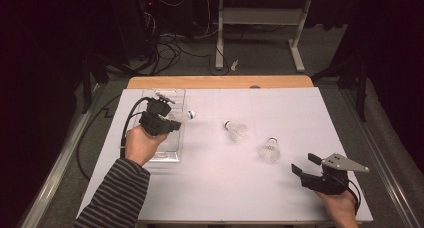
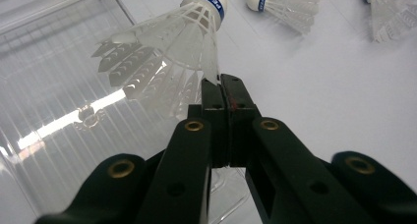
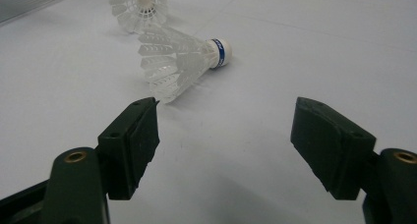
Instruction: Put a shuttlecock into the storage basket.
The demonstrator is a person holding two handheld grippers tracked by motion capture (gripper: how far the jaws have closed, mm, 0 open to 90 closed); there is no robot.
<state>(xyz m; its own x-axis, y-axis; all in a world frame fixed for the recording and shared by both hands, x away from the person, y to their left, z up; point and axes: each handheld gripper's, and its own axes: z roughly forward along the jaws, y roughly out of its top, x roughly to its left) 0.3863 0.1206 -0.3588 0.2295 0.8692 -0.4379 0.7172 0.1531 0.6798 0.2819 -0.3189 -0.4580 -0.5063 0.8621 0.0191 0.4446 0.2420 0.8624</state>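
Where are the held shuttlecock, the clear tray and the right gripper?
held shuttlecock point(image 2: 169, 42), left gripper view, on its feather skirt.
clear tray point(image 1: 176, 95), high view, on its far right rim.
right gripper point(image 3: 223, 135), right gripper view, midway between its open jaws.

A white feathered shuttlecock point(image 2: 182, 42) with a blue-banded cork hangs tilted, skirt edge pinched, above the clear tray point(image 2: 44, 62).

High view looks down from above the table point(image 1: 220, 188) — both gripper views sit low and close (sharing the shuttlecocks point(image 1: 269, 149)).
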